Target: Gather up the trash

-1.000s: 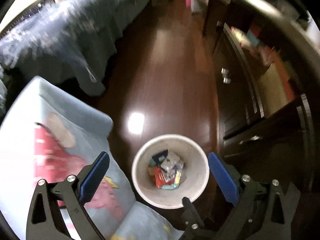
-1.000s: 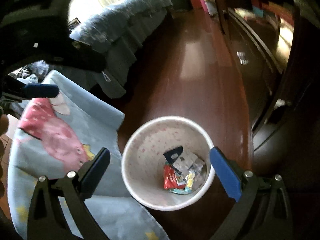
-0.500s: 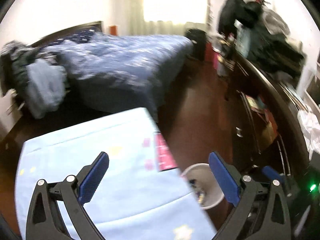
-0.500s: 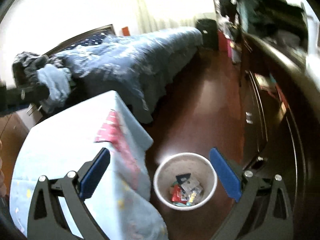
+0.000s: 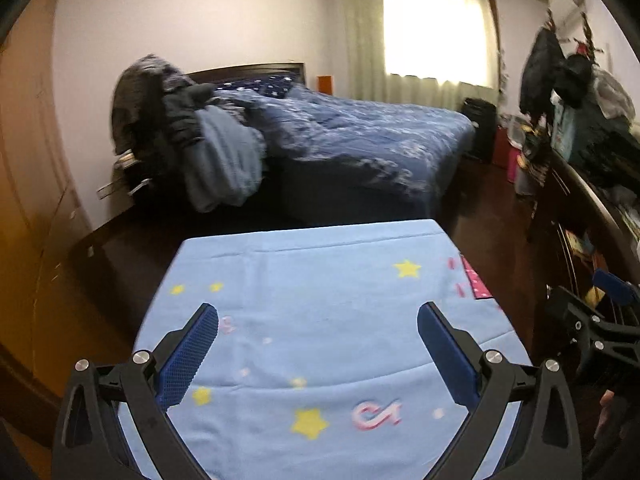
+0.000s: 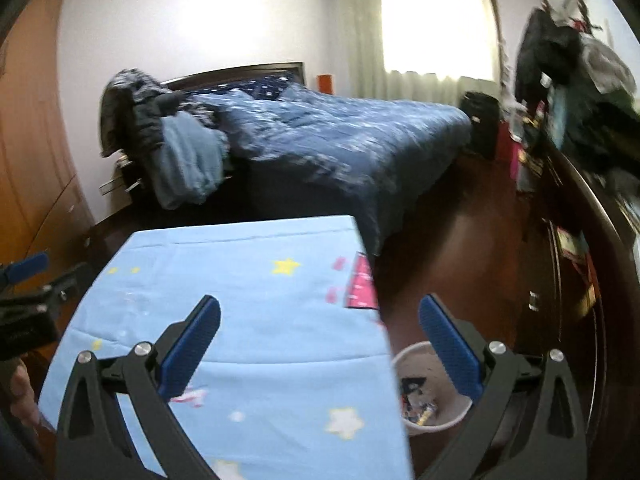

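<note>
My left gripper hangs open over a table covered by a light blue cloth with yellow stars, nothing between its blue pads. My right gripper is open too, above the cloth's right edge. A white waste bin stands on the floor just right of the table, partly hidden by the cloth and the right finger; wrappers lie inside it. The right gripper shows at the far right of the left wrist view, and the left one at the far left of the right wrist view.
A bed with a dark blue quilt fills the middle of the room, clothes piled at its head. A dark wooden dresser with clutter on top runs along the right. Dark red wooden floor lies between bed and dresser.
Both grippers have risen and tilted up from looking down into the bin to looking across the table and room. The bin has left the left wrist view and dropped low in the right one.
</note>
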